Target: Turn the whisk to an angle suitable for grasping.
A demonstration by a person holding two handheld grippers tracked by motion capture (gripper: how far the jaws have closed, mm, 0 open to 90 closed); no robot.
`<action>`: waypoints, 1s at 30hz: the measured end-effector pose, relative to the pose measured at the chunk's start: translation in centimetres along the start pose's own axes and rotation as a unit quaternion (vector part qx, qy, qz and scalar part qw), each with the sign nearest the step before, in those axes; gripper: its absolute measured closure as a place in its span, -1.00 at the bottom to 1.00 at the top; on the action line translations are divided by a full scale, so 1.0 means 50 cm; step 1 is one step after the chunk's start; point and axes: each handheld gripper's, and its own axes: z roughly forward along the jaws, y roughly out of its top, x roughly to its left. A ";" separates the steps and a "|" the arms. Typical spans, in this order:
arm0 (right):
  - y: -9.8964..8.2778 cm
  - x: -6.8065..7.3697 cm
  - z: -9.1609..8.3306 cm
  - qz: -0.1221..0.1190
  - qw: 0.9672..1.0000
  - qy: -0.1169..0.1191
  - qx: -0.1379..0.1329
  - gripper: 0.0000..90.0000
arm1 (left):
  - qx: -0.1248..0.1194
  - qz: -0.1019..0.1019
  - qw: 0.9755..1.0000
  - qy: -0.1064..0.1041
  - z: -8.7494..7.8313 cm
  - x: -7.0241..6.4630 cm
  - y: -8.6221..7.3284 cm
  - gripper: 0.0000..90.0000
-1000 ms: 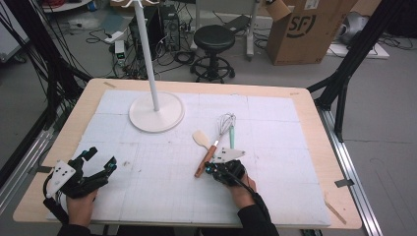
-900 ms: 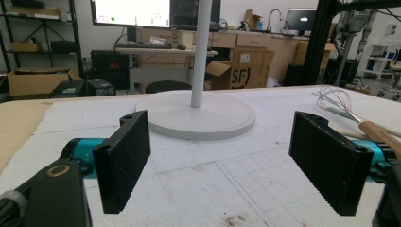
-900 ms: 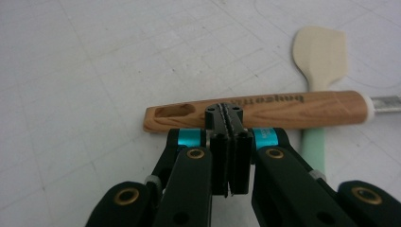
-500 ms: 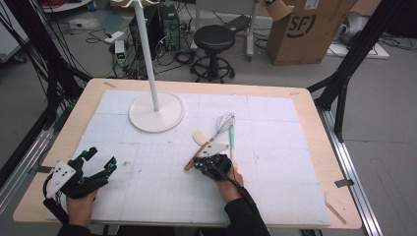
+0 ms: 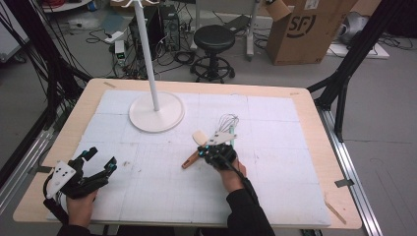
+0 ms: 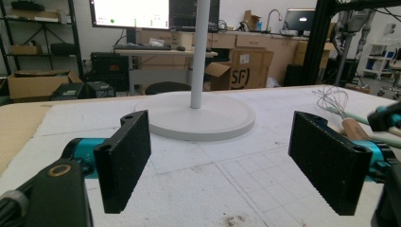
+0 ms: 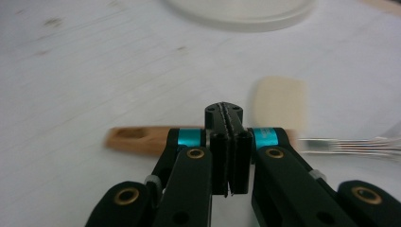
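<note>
Moved: my right claw (image 5: 212,153) has carried the wooden spatula (image 5: 195,147) leftward, away from the whisk (image 5: 227,124). State: right claw pinched on its handle, apparently; spatula just above the desk (image 5: 305,162). Left claw (image 5: 98,163): wide, idle. Step: transport. Next: steady carry toward the stand (image 5: 156,112).

The high view looks down from above the person's side of the table (image 5: 314,147) and faces forward, far enough back to take in the floor behind it. The left gripper view sits low, close to the tabletop, looking level at the white stand (image 6: 196,116). The right gripper view looks down from very near at the spatula (image 7: 279,101). All three share the stand's round base.
</note>
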 end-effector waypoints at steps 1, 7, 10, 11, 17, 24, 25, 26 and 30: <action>0.003 -0.014 -0.005 0.007 1.000 -0.011 -0.002 0.99 | 0.000 0.000 1.000 0.000 0.000 0.000 0.000 -0.49; 0.017 -0.080 -0.010 0.023 0.999 -0.044 0.013 0.99 | -0.001 0.000 1.000 -0.001 0.000 0.000 0.000 -0.49; 0.016 -0.092 -0.005 0.028 0.999 -0.033 0.015 0.99 | -0.001 0.001 1.000 -0.001 0.000 0.000 0.000 -0.49; 0.016 -0.093 -0.002 0.027 0.999 -0.030 0.014 0.98 | -0.001 0.001 1.000 -0.001 0.000 0.000 0.000 -0.49; 0.013 -0.096 0.022 0.025 0.999 -0.029 0.036 0.99 | -0.001 0.001 1.000 -0.001 0.000 0.000 0.000 -0.49; 0.014 -0.082 0.027 0.022 0.999 -0.007 0.042 0.99 | 0.000 0.003 1.000 -0.003 -0.001 -0.001 0.000 -0.49; 0.018 -0.071 0.029 0.011 0.999 0.005 0.045 0.99 | 0.000 0.002 1.000 -0.002 -0.001 -0.001 0.000 -0.49; 0.018 -0.071 0.029 0.011 0.999 0.005 0.045 0.99 | -0.001 0.002 1.000 -0.002 -0.001 -0.001 0.000 -0.49; 0.026 -0.017 0.042 -0.025 0.997 0.036 0.060 0.99 | -0.001 0.003 1.000 -0.003 -0.001 -0.001 0.000 -0.49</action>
